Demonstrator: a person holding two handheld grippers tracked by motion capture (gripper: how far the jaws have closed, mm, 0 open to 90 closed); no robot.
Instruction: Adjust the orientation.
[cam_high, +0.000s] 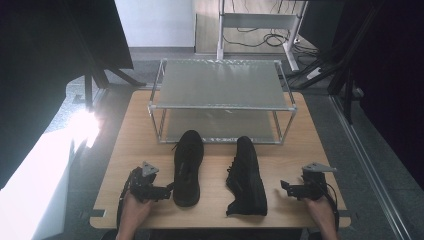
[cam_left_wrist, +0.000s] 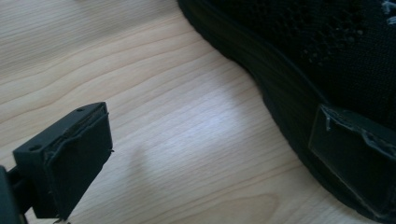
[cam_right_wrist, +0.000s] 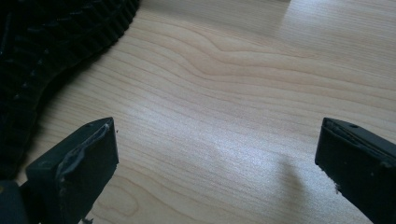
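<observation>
Two black shoes (cam_high: 188, 167) lie before the empty two-tier rack (cam_high: 220, 100).

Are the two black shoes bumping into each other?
Apart. The high view shows bare wooden table running between the left shoe and the right shoe along their whole length.
</observation>
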